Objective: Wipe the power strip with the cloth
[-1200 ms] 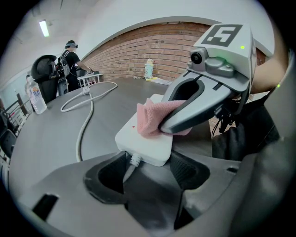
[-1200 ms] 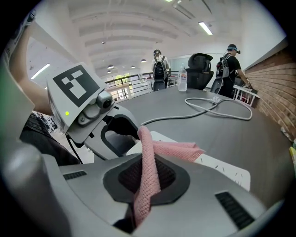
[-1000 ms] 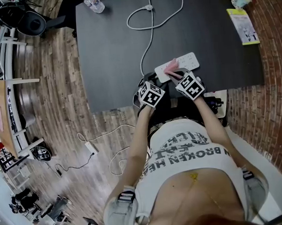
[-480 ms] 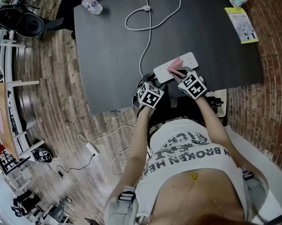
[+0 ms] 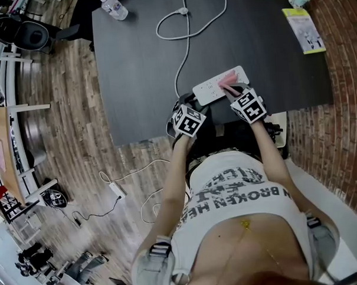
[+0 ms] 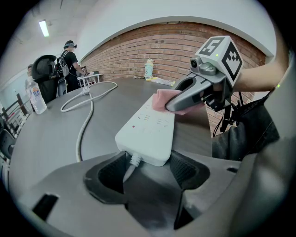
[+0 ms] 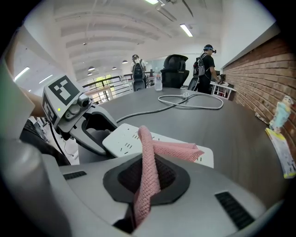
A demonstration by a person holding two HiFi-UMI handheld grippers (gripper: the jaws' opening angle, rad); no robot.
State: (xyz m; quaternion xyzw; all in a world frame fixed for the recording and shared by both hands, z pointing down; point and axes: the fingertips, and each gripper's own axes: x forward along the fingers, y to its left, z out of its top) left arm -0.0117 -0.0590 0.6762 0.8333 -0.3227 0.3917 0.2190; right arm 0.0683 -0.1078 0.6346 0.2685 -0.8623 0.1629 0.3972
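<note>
Holding the white power strip [image 6: 147,132] by its cable end with the left gripper [image 6: 148,170], clamped from both sides between the 2 jaws, flat on the dark table [image 5: 139,64]. Pinching a pink cloth [image 7: 175,150] in the right gripper [image 7: 147,183], closed tight on a fold, with the free end draped forward past the jaw tips onto the strip's top face. Pressing that cloth on the far half of the strip as seen from the left gripper, well ahead of its jaws and a little to the right. Working at the table's near edge with the right gripper just right of the left one, angled in toward the strip. Trailing from the held end between the left gripper's jaws: a white cable [image 6: 87,115], out ahead and to the left, then looping farther up the table. Far ahead and left of the left gripper, near the table corner: a water bottle [image 5: 114,5]. Far ahead and right of the right gripper: a yellow-green booklet [image 5: 307,32], flat near the table's edge. Beyond the table, ahead of the right gripper: 2 persons [image 7: 208,65] standing, too small for detail. Along that gripper's right side: a brick wall [image 7: 263,69]
</note>
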